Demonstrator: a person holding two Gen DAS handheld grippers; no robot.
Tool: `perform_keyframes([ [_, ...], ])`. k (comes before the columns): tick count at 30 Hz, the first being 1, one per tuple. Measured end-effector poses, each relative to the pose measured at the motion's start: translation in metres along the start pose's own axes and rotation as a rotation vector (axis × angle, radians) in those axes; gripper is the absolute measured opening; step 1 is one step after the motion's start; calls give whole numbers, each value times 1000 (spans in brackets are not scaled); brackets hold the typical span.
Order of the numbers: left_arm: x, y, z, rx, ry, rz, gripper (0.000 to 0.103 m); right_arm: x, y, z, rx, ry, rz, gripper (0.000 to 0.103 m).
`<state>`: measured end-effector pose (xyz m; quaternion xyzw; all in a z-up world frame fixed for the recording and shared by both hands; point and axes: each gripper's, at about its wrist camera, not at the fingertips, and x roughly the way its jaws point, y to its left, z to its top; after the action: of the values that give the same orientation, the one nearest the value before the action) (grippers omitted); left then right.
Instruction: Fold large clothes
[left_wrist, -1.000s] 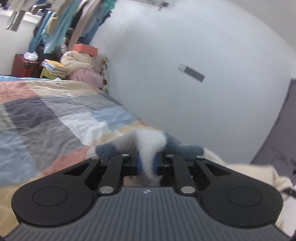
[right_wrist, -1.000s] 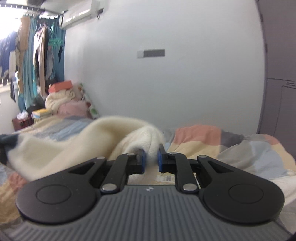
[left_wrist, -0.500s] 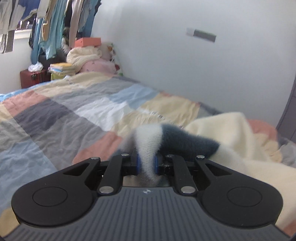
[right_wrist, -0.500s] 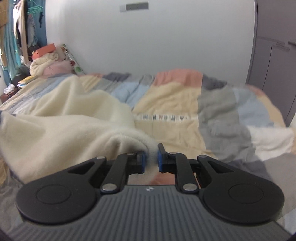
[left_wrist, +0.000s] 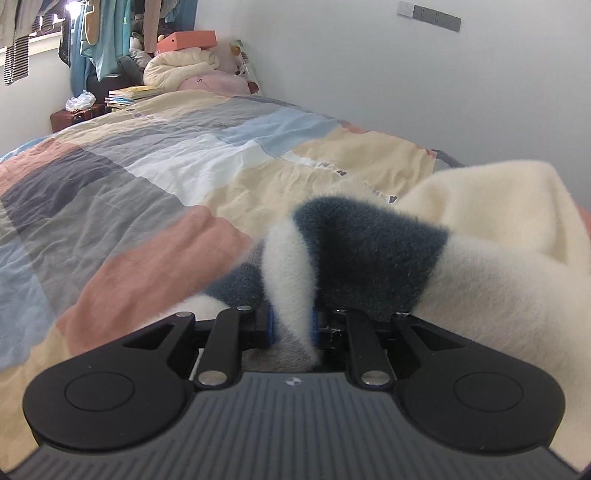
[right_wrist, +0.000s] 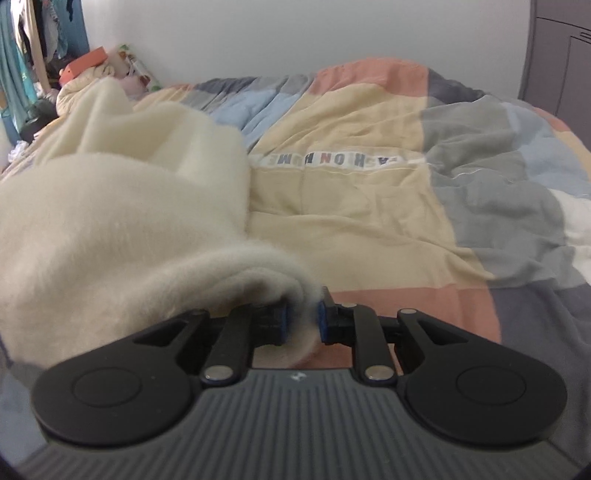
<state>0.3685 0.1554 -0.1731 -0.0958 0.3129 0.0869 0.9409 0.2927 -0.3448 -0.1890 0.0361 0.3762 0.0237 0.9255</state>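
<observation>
Fleece garment (left_wrist: 480, 229), cream with dark blue bands, spread low over the patchwork duvet (left_wrist: 155, 192), one edge fold pinched in each of the left gripper (left_wrist: 291, 326) and right gripper (right_wrist: 303, 321), jaws just easing apart, presumably for laying flat; no containers in use.

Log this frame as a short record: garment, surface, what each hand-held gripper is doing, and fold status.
garment: fluffy cream sweater with dark blue patches
surface: patchwork quilt on a bed
left hand-held gripper: jaws just eased wider, blue-and-white edge between the pads
right hand-held gripper: jaws just eased wider, cream edge between the pads
fold status: sweater bunched, not yet flat
</observation>
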Motion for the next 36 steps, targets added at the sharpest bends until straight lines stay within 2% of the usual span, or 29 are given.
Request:
perform_keyframes([
  [3,9,2,-1,-29,6,-7,22,8,-3,0,24,-6,18,24],
  [7,7,1,-1,-28,-3,-4,22,7,-6,1,41,-10,32,24],
  [10,2,7,-1,-68,-10,-14,25,4,-3,2,28,-15,23,25],
  [14,-13,15,-1,-136,-10,-30,36,-7,1,4,12,-9,-2,25],
  [16,-29,16,-3,-155,-14,-38,52,-16,2,3,-3,-13,-24,29],
  [19,-58,20,-10,-180,-22,-84,70,-32,1,2,-8,-21,-57,45],
  [21,-81,23,-15,-184,-27,-130,73,-46,-4,1,19,-35,-58,60],
  [25,-126,21,-23,-107,-67,-133,78,-73,-14,-6,68,-47,-63,75],
  [28,-153,18,-31,-91,-83,-186,78,-93,-17,-17,109,-54,-78,77],
  [31,-169,13,-46,-109,-66,-248,79,-110,-24,-24,224,-62,-20,78],
  [34,-175,5,-61,-134,-20,-337,80,-136,-30,-27,344,-161,88,77],
  [36,-174,0,-68,-158,24,-415,80,-149,-28,-30,377,-224,123,78],
])
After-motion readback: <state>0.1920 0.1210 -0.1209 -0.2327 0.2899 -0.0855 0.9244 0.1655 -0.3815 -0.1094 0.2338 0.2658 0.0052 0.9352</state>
